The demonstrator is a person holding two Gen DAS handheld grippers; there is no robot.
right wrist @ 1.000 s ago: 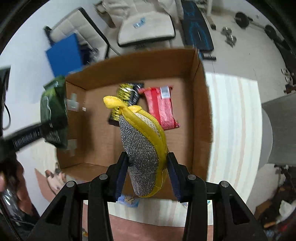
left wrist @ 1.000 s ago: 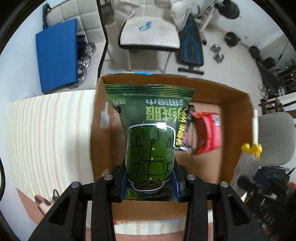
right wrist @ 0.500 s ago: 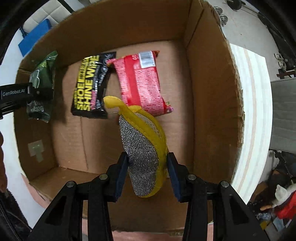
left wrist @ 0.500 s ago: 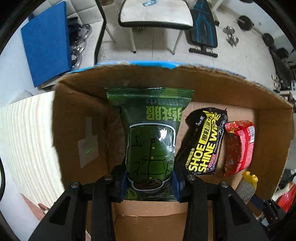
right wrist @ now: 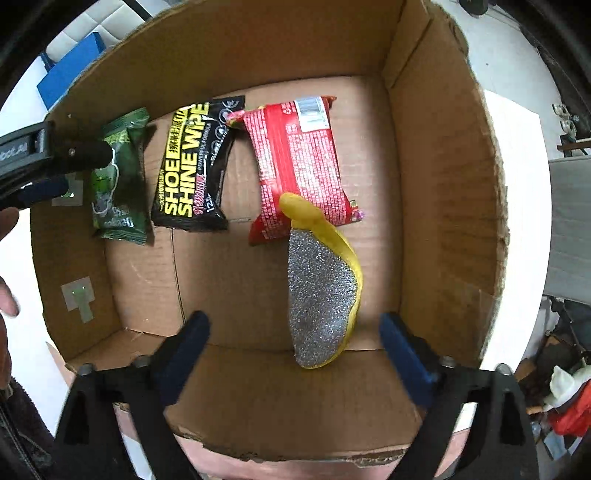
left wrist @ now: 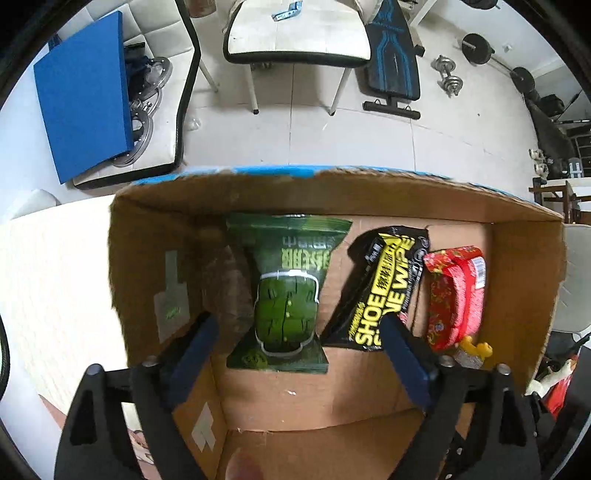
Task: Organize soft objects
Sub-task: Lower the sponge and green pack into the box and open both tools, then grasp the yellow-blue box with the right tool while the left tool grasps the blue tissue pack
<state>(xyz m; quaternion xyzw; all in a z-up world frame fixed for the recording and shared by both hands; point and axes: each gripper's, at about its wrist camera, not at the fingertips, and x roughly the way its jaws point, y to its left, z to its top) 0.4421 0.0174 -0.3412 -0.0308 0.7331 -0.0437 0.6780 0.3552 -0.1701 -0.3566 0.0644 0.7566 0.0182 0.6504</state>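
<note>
A cardboard box holds the soft items. A green packet lies on the box floor at the left, between the spread fingers of my open left gripper; it also shows in the right wrist view. A black "Shoe Shine Wipe" packet and a red packet lie beside it. A yellow and silver scouring pad lies on the box floor right of centre, free between the fingers of my open right gripper.
The box stands on a pale striped table. Beyond it are a white chair, a blue board and gym weights on a tiled floor. A hand shows at the left edge.
Both grippers have opened inside the box. The green packet has dropped from the left one to the box floor, and the scouring pad from the right one.
</note>
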